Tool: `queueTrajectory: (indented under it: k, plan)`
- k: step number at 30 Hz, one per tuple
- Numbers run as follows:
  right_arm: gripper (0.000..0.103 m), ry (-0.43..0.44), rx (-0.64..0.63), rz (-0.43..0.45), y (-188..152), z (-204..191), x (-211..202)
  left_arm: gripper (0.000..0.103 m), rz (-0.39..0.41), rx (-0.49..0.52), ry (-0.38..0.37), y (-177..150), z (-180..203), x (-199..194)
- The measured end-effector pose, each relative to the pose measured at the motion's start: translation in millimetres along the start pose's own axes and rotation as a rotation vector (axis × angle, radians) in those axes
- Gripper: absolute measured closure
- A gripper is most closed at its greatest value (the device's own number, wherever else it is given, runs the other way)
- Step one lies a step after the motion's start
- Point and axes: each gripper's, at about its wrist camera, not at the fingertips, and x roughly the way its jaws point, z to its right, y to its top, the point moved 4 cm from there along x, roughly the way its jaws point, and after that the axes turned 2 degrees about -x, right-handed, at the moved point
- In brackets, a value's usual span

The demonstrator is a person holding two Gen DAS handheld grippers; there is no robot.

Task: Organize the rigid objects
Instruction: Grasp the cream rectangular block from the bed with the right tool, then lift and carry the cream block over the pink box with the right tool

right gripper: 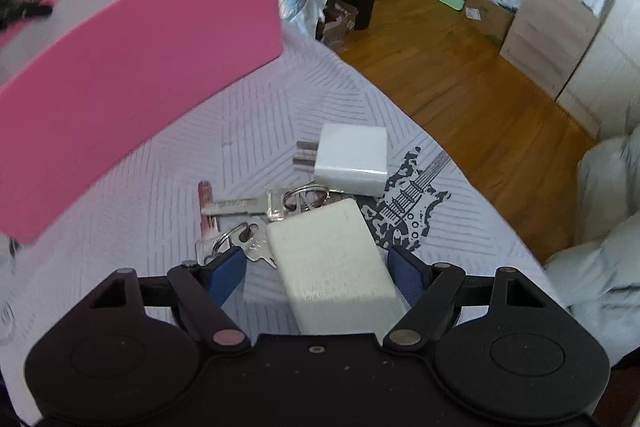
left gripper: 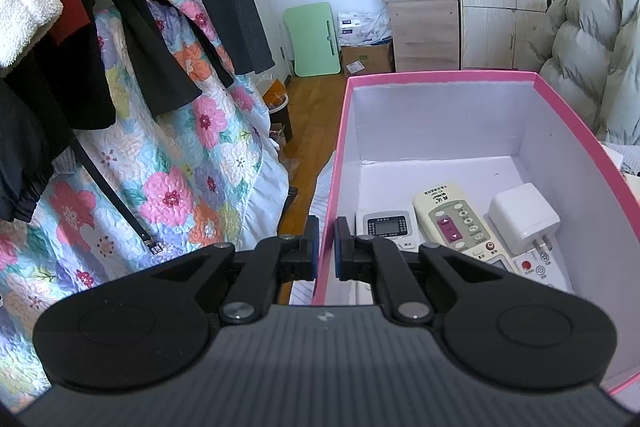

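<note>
In the left wrist view, the left gripper (left gripper: 327, 247) is seen low in the middle of the frame. Its fingers (left gripper: 313, 247) are closed on the near wall of the pink box (left gripper: 440, 77), one finger outside and one inside. The box fills the right side of the frame. Inside it, at the lower right, a cream remote (left gripper: 456, 223), a small grey remote (left gripper: 386, 225) and a white plug (left gripper: 522, 217) are seen lying close together.

In the right wrist view, the right gripper (right gripper: 316, 275) is seen at the bottom, with its fingers (right gripper: 228, 277) spread wide. A white block (right gripper: 334, 267) lies between them on the bed cover (right gripper: 140, 207); whether it is touched by the fingers cannot be told. Just above it, in the middle of the frame, keys (right gripper: 240, 207) and a white charger (right gripper: 352, 159) are seen. The pink box is seen at the upper left.
</note>
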Motion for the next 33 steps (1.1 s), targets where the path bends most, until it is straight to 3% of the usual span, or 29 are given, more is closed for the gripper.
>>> queueTrajectory:
  k: [2,4,8,12,17,23,27,33]
  plan:
    - [0.021,0.000,-0.003,0.031,-4.1,-0.9,-1.3,0.097,-0.002,-0.007,-0.004,0.3,-0.2,0.1]
    - [0.031,-0.006,0.003,0.051,-6.3,-4.0,-5.8,0.097,-0.005,-0.014,-0.005,0.9,-2.0,0.5]
    - [0.035,-0.110,0.042,0.068,-12.3,-10.9,-14.6,0.097,-0.003,-0.020,-0.005,0.9,-4.2,0.4]
    - [0.042,-0.159,0.111,0.144,-22.4,-20.4,-32.9,0.097,-0.001,-0.017,-0.001,0.2,-3.9,-0.1]
    - [0.043,-0.247,0.076,0.242,-29.6,-45.3,-63.7,0.097,-0.002,-0.012,0.001,0.6,-3.0,0.3]
    - [0.044,-0.292,0.046,0.325,-34.5,-66.1,-100.6,0.097,-0.001,-0.013,0.007,0.6,-2.9,0.0]
    - [0.044,-0.344,0.005,0.351,-35.8,-78.3,-111.5,0.097,-0.001,-0.026,0.004,0.1,-3.9,-1.1]
    - [0.045,-0.356,0.010,0.401,-29.5,-88.1,-126.5,0.097,-0.001,-0.024,0.004,0.2,-4.7,-1.0]
